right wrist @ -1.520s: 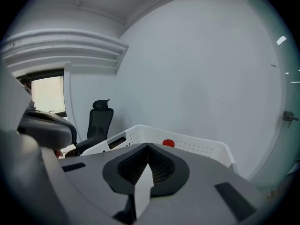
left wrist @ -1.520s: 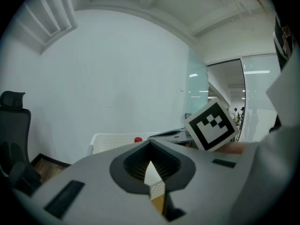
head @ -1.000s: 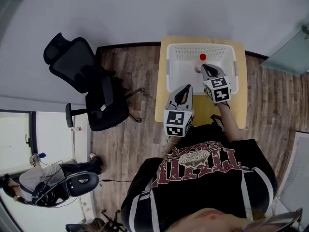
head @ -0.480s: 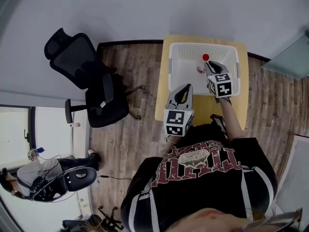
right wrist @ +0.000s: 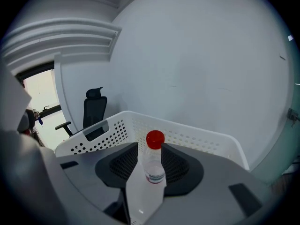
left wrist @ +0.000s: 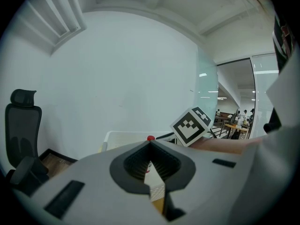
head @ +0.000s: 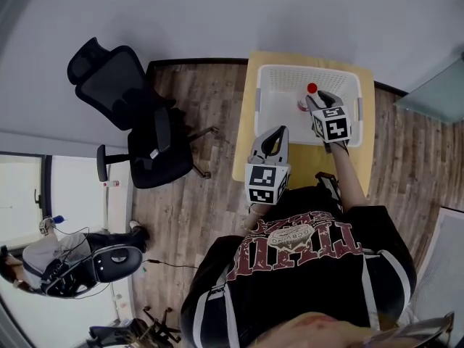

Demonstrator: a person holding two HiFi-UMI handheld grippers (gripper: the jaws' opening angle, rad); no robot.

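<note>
A clear bottle (right wrist: 153, 165) with a red cap (head: 312, 88) stands upright inside a white perforated basket (head: 304, 69) on a small yellow table (head: 246, 122). My right gripper (right wrist: 153, 147) reaches into the basket. Its jaws stand open on either side of the bottle, and I see no contact. In the head view the right gripper (head: 317, 98) tip is right beside the bottle. My left gripper (head: 279, 130) hovers near the table's front left, short of the basket, jaws shut on nothing. In the left gripper view (left wrist: 150, 146) the red cap (left wrist: 150, 138) and the basket (left wrist: 119, 136) lie ahead.
A black office chair (head: 123, 114) stands on the wood floor left of the table, also in the right gripper view (right wrist: 93, 109). A plain white wall runs behind the table. A glass partition (left wrist: 208, 97) is to the right. A person (head: 43, 274) sits at lower left.
My right gripper has moved forward over the basket up to the bottle, and its jaws have spread apart. The left gripper has barely shifted.
</note>
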